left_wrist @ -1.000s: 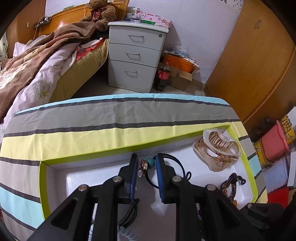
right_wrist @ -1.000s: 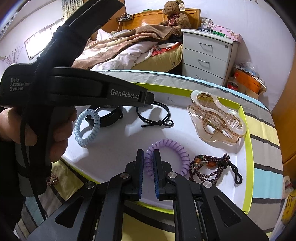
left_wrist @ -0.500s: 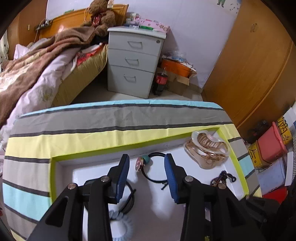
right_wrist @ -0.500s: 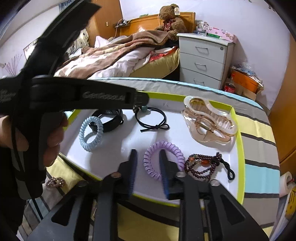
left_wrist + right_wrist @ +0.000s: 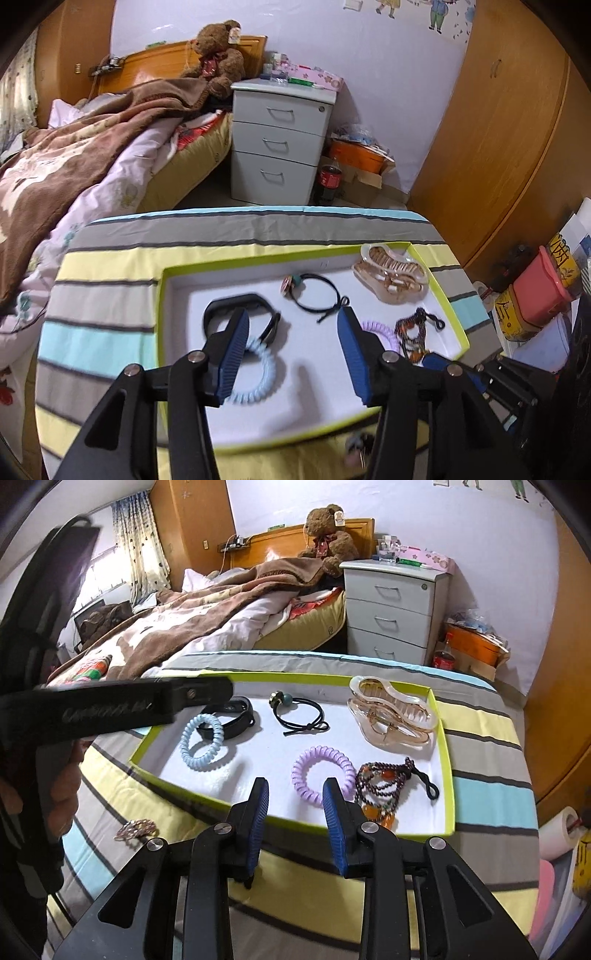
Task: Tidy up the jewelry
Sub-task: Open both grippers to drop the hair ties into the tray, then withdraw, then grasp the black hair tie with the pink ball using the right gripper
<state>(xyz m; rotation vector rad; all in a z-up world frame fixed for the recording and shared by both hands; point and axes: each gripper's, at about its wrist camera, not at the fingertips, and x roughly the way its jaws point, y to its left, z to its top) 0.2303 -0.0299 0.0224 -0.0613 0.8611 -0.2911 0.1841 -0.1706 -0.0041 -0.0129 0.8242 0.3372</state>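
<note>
You had let go of both pieces and lifted clear: your left gripper (image 5: 291, 354) was opening over the black hair tie (image 5: 317, 295), your right gripper (image 5: 295, 819) stood parted and empty near the purple coil (image 5: 321, 771). Next came the brooch (image 5: 136, 829) outside the tray (image 5: 447, 775); bare floor remained at the tray's middle.

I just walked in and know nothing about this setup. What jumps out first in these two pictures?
A shallow white tray with a lime-green rim sits on a striped cloth, laid out with hair ties and bracelets. The big amber hair claw fills its far right corner, and the purple coil tie lies near the front beside a beaded bracelet. Behind, a brown teddy bear sits at the head of an unmade bed.
</note>
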